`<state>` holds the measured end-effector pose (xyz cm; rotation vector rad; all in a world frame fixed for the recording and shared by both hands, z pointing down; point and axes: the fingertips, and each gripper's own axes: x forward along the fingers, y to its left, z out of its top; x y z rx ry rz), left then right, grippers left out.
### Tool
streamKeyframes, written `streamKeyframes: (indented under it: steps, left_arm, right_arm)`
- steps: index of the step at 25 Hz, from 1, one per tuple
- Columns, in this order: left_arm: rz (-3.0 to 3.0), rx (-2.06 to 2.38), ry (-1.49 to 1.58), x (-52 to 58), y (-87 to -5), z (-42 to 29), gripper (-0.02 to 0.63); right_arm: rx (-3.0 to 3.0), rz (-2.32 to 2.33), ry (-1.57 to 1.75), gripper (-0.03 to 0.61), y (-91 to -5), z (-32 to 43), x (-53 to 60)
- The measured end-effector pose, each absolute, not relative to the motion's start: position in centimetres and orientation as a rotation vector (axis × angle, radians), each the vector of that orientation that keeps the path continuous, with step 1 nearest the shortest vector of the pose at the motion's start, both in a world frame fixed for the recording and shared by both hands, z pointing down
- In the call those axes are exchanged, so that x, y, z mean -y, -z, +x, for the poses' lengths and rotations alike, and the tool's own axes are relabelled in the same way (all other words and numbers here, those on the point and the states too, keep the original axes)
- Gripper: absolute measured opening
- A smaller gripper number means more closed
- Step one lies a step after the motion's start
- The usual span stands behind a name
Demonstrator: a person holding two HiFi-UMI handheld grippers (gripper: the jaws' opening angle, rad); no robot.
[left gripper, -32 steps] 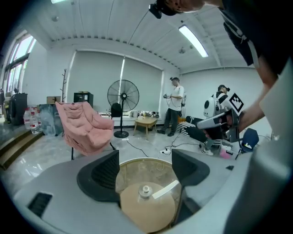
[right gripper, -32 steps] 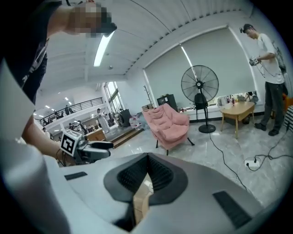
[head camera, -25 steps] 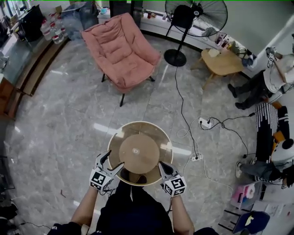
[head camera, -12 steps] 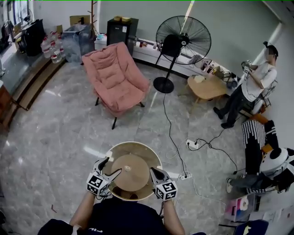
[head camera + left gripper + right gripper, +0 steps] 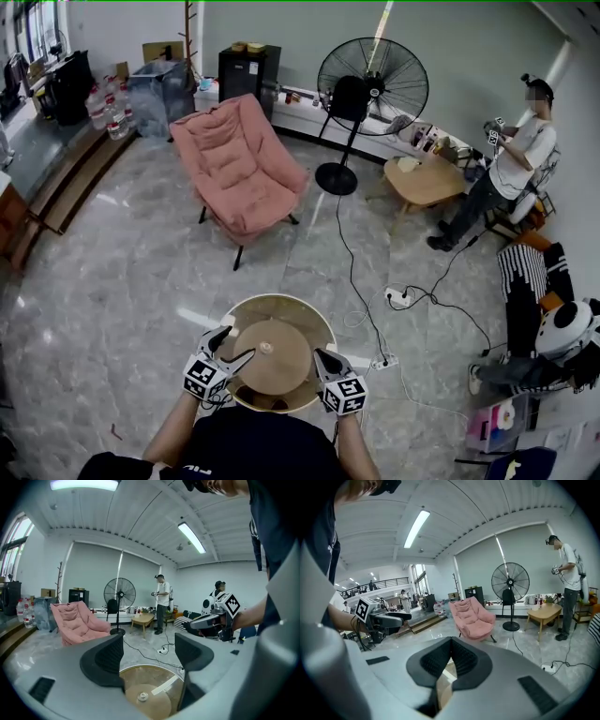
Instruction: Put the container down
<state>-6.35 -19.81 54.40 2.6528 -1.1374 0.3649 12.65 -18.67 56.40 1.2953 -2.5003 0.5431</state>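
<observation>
Left claw (image 5: 238,343): jaws wide apart with nothing between the pads. Its own view shows the container in the gap, below and beyond the jaws.
Right claw (image 5: 319,357): jaws pressed together, clamped on the thin edge of the container, which shows as a pale strip under the closed pads.
Container (image 5: 281,304): a round tub with see-through brownish walls, directly between the two claws. The left claw is at its left rim and the right claw at its right rim. I cannot tell whether the left jaws touch the rim.
Inside the container: a round tan disc (image 5: 272,361) with a small knob at its centre, lying flat and filling most of the tub. It sits about midway between the claws. A dark shape shows through the near part of the tub, and I cannot tell what it is.
Floor (image 5: 122,281): grey polished stone beyond and beneath both claws.
Pink chair (image 5: 239,169): well beyond the left claw, with nothing on its seat.
Standing fan (image 5: 372,77): far ahead of the right claw.
Wooden table (image 5: 427,180): far ahead and to the right of the right claw.
Cables (image 5: 412,295): on the floor just beyond the right claw.
Standing person (image 5: 502,173): far right of the right claw, beside the table.
</observation>
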Motion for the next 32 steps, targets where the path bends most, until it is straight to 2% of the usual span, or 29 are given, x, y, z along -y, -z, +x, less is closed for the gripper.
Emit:
streamKeyframes:
  steps: [5,6,9,10,11,32]
  left_arm:
    - [2.640,1.134,-0.384,18.9,-54.8,-6.2,0.356]
    - [2.638,1.160,-0.395,18.9,-54.9,-6.4,0.339]
    - [2.618,1.269,-0.387,19.3,-54.7,-7.4,0.098]
    - [2.615,1.282,-0.388,19.3,-54.6,-7.6,0.050]
    - [2.615,1.282,-0.396,19.3,-54.6,-7.5,0.040]
    - [2.549,1.207,-0.478,17.8,-56.6,-8.0,0.025]
  right_arm:
    - [2.516,1.292,-0.534,0.026,-55.7,12.4,18.5]
    - [2.516,1.293,-0.532,0.026,-55.7,12.4,18.5]
    - [2.516,1.294,-0.530,0.026,-55.7,12.5,18.6]
    - [2.516,1.294,-0.531,0.026,-55.7,12.5,18.6]
    - [2.518,1.295,-0.533,0.026,-55.6,12.6,18.6]
    - [2.536,1.288,-0.531,0.026,-55.3,12.2,18.0]
